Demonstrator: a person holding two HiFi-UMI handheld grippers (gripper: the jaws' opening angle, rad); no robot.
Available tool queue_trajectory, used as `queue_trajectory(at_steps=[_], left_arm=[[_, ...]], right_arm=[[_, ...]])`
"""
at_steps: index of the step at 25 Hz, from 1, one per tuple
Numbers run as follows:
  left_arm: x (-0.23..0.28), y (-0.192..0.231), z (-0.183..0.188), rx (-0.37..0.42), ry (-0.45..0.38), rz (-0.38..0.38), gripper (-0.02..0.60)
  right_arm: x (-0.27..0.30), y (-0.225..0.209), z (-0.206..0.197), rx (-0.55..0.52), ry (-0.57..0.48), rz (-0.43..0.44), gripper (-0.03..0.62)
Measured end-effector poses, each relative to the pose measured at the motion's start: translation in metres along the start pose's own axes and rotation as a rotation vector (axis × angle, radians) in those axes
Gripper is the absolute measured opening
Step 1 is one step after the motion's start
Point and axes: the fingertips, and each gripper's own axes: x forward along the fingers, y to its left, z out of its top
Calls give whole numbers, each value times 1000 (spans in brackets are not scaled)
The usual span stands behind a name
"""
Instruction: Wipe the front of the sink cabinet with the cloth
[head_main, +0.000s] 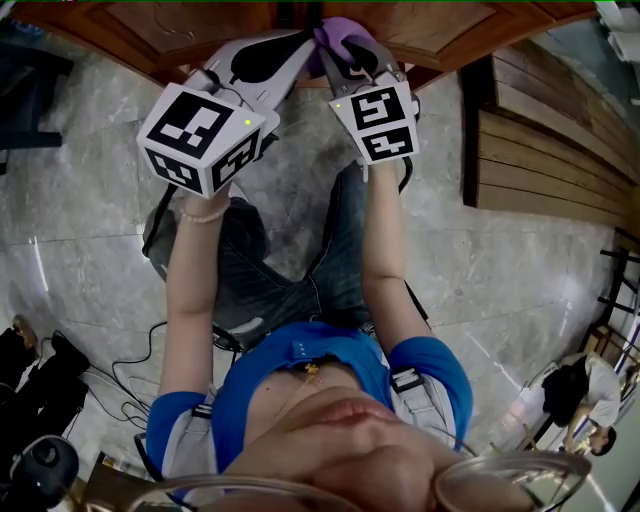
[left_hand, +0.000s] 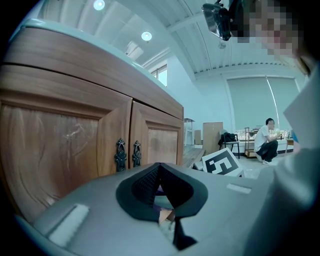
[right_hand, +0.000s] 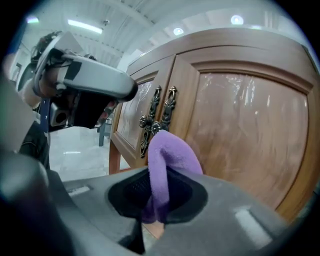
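Right gripper (right_hand: 159, 175): jaws clenched on the purple cloth (right_hand: 172, 150), whose folded end rises above them, close to the wooden sink cabinet (right_hand: 250, 130) front and just beside its paired metal handles (right_hand: 157, 116); contact with the wood cannot be told. Left gripper (left_hand: 159, 172): jaws pressed together, gripping nothing, aimed at the same cabinet front alongside the right gripper.

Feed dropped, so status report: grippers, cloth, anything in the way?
Left gripper shut, empty. Right gripper shut on purple cloth, close to cabinet front. Nothing seen between them.
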Motion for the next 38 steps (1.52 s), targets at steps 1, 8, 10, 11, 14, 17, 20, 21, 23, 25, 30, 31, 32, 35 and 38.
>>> queue_trajectory(at_steps=[1, 8, 10, 11, 14, 17, 20, 21, 23, 25, 30, 31, 32, 35, 38], left_arm=[[0, 0, 0, 0, -1, -2, 0], [3, 0, -2, -5, 0, -2, 0], [3, 0, -2, -6, -2, -1, 0], [3, 0, -2, -7, -2, -1, 0], [3, 0, -2, -12, -4, 1, 0], [4, 2, -5, -30, 3, 6, 0], [5, 3, -7, -53, 4, 5, 0], [6, 3, -7, -54, 4, 5, 0], [7, 3, -9, -53, 7, 6, -2], [9, 3, -10, -54, 9, 4, -2], [14, -1, -10, -77, 5, -28, -2], [15, -4, -10, -83, -1, -41, -2], [15, -7, -9, -88, -6, -51, -2], [16, -9, -11, -92, -6, -57, -2], [16, -5, -16, -87, 7, -37, -2]], right_arm=[[0, 0, 0, 3, -3, 1, 55], [2, 0, -2, -4, -7, -5, 57], [2, 0, -2, 4, -15, -15, 57], [2, -1, -2, 9, -20, -22, 57], [3, -1, -2, 25, -30, -29, 57], [3, 0, -2, 49, -32, -9, 55], [3, 1, -2, 70, -42, 6, 55], [4, 2, -3, 76, -46, 11, 55], [5, 4, -6, 78, -42, 18, 55], [7, 6, -8, 66, -33, 17, 61], [6, 6, -10, 77, -57, 15, 61], [6, 5, -11, 84, -64, 15, 61], [6, 5, -11, 89, -70, 16, 61], [7, 4, -12, 99, -81, 16, 61], [7, 3, -12, 98, -82, 12, 61]])
